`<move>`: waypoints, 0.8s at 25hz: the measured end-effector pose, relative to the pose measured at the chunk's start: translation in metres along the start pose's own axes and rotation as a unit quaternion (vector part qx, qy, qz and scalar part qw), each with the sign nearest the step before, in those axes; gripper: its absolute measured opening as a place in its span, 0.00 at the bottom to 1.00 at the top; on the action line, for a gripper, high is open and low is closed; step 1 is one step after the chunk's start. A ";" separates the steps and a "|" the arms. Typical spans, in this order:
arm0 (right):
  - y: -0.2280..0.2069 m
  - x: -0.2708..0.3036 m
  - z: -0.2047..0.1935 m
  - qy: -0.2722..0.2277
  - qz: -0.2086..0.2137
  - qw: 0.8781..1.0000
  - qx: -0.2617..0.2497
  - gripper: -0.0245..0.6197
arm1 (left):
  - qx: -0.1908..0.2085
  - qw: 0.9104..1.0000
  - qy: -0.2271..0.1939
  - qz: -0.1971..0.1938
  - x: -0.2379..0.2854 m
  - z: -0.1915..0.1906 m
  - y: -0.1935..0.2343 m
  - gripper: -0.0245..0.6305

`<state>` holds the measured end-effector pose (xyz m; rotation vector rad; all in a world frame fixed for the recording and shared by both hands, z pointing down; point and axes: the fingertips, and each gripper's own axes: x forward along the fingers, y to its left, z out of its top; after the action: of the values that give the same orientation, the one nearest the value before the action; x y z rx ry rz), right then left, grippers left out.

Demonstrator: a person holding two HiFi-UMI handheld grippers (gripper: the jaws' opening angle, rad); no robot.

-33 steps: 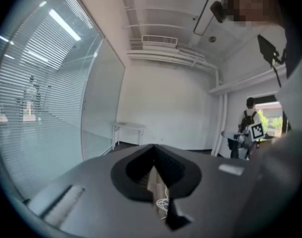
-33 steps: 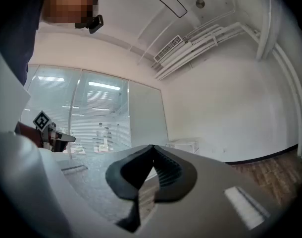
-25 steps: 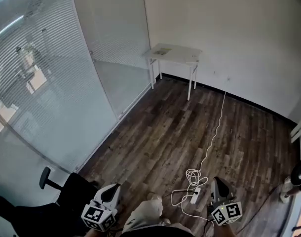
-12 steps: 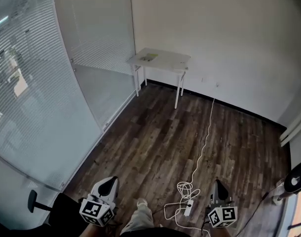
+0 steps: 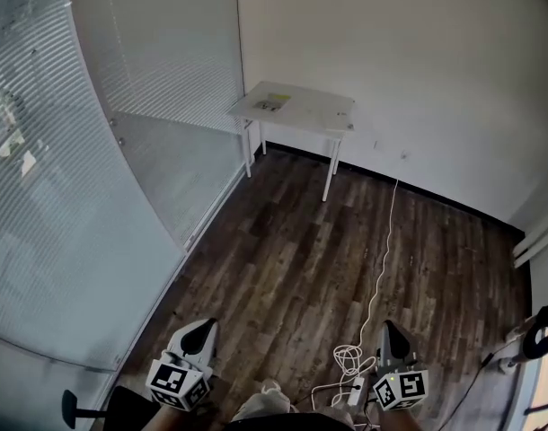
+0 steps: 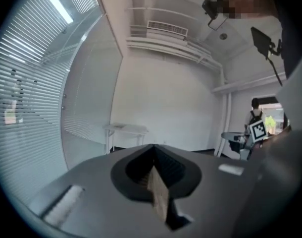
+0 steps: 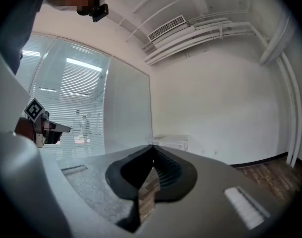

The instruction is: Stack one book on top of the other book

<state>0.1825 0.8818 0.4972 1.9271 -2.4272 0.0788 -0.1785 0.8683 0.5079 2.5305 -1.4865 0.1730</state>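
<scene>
Grippers sit low at the bottom edge. Your left gripper (image 5: 198, 329) and right gripper (image 5: 387, 327) both point forward, roughly level, with jaws pressed together and nothing between them. Book (image 5: 272, 104), a flat greenish thing, lies on the white table (image 5: 319, 115) at upper centre, well apart from both.

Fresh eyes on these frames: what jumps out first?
A small white table stands alone in the far corner, with a flat item toward its left end, too small to identify. A white cable snakes over the dark wood floor to a power strip near the person's feet. The left gripper and right gripper sit at the bottom of the head view, shut and empty.
</scene>
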 end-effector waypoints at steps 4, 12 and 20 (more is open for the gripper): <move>0.022 0.034 0.017 -0.010 0.008 1.000 -0.005 0.04 | -0.001 1.000 0.002 -0.022 0.038 0.013 0.027 0.05; -0.004 0.086 -0.011 0.042 0.005 0.999 0.001 0.04 | -0.054 0.999 0.009 -0.002 0.097 0.009 0.067 0.05; -0.022 0.221 -0.008 0.031 0.031 0.999 0.019 0.04 | -0.039 0.999 0.019 0.021 0.163 0.029 0.131 0.05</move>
<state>0.1538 0.6626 0.5199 1.8344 -2.4630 0.1844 -0.2136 0.6609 0.5271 2.4238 -1.5016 0.1655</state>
